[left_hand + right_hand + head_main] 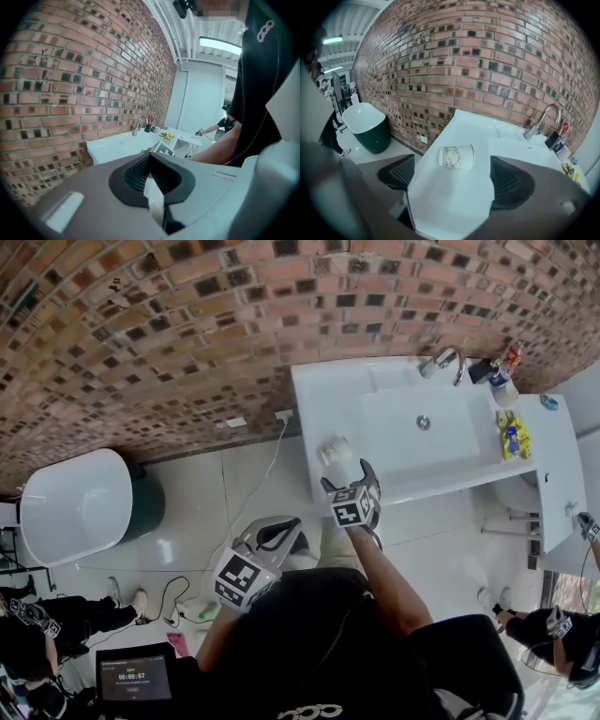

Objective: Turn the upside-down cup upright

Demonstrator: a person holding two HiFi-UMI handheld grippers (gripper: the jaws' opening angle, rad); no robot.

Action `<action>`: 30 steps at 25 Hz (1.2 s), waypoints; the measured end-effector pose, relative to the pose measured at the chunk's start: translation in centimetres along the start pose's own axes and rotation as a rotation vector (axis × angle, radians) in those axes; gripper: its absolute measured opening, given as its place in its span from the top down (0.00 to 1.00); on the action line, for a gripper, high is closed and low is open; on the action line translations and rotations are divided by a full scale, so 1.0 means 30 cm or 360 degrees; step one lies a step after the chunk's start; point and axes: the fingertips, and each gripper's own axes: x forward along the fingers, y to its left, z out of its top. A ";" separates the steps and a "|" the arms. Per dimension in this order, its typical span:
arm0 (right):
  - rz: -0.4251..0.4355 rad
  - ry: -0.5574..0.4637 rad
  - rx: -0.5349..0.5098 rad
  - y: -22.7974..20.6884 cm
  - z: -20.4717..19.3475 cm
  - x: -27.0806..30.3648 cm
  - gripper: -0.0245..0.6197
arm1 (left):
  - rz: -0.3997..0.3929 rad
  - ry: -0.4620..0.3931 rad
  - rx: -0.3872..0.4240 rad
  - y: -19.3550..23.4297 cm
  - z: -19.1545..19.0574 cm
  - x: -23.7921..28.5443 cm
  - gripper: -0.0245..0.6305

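A white paper cup (pixel 335 451) with a faint leaf print lies on its side near the front left corner of the white sink counter (pixel 319 399). In the right gripper view the cup (pixel 457 157) sits ahead of the jaws, its wider rim end to the right, touching neither of them. My right gripper (pixel 352 479) hovers just in front of it, over the counter's front edge, open and empty. My left gripper (pixel 281 532) is lower and to the left, over the floor, shut with nothing in it. In its own view the left gripper (pixel 150 174) has its jaws together.
A basin (pixel 422 427) with a chrome faucet (pixel 450 360) takes up the counter's middle. Bottles (pixel 506 367) and a yellow packet (pixel 512 435) lie at its right end. A white and green bathtub (pixel 75 507) stands at the left by the brick wall (pixel 187 324). People stand at the bottom corners.
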 end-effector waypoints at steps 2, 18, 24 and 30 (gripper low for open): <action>-0.0003 0.0037 -0.0003 -0.003 -0.015 0.033 0.21 | 0.0011 0.0001 -0.0003 -0.001 -0.005 0.000 0.94; -0.0155 0.0141 0.0001 -0.029 -0.052 0.225 0.21 | 0.0071 0.0059 -0.0068 0.042 -0.039 -0.012 0.94; -0.0171 0.0176 0.0031 -0.056 -0.068 0.254 0.22 | 0.0068 0.0073 -0.0056 0.051 -0.034 -0.002 0.94; -0.0172 0.0213 -0.0017 -0.052 -0.070 0.252 0.38 | 0.0067 0.0079 -0.0076 0.062 -0.040 -0.007 0.94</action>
